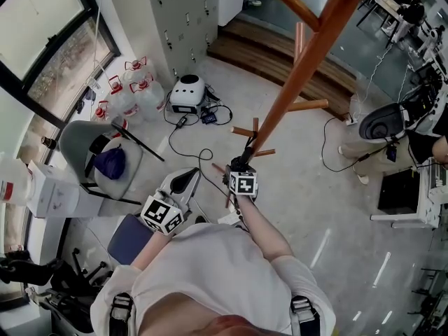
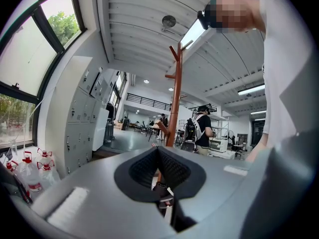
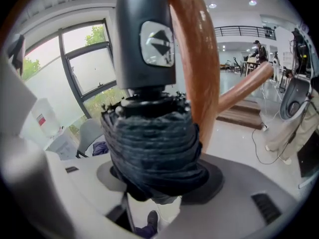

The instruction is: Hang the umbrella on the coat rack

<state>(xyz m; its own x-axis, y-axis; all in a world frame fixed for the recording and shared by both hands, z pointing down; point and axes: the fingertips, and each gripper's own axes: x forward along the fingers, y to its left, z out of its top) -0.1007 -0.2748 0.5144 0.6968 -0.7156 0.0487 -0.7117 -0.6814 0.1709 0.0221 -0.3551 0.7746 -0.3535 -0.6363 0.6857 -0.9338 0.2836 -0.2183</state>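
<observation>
Squeezes the right fingers [image 3: 215, 177] shut on the folded black umbrella [image 3: 149, 143], with the soft cloth part packed tight between them. Points the hard black handle of the umbrella away from the right gripper [image 1: 244, 165], with a small button showing on its side. Holds the umbrella up off the floor [image 1: 301, 187], right beside the brown wooden pole of the coat rack [image 1: 308, 54]. Cannot tell if touching the pole or just next to it. Not hanging on any peg yet.

Holds the left gripper [image 1: 187, 177] off to the left of the right one, apart from the umbrella. Presses its fingers [image 2: 144, 169] together with nothing between them. Looks along them at the tall coat rack, far across the room.

Sticks short wooden pegs [image 1: 308, 105] out from the pole, some low by the umbrella and some higher up.

Further left on the floor, away from the rack: a gray chair [image 1: 87, 142] with a dark blue cloth [image 1: 110, 163] on its seat, some big bottles with red tops [image 1: 133, 89], a round white machine [image 1: 187, 89] and thin black cables [image 1: 203, 152].
</observation>
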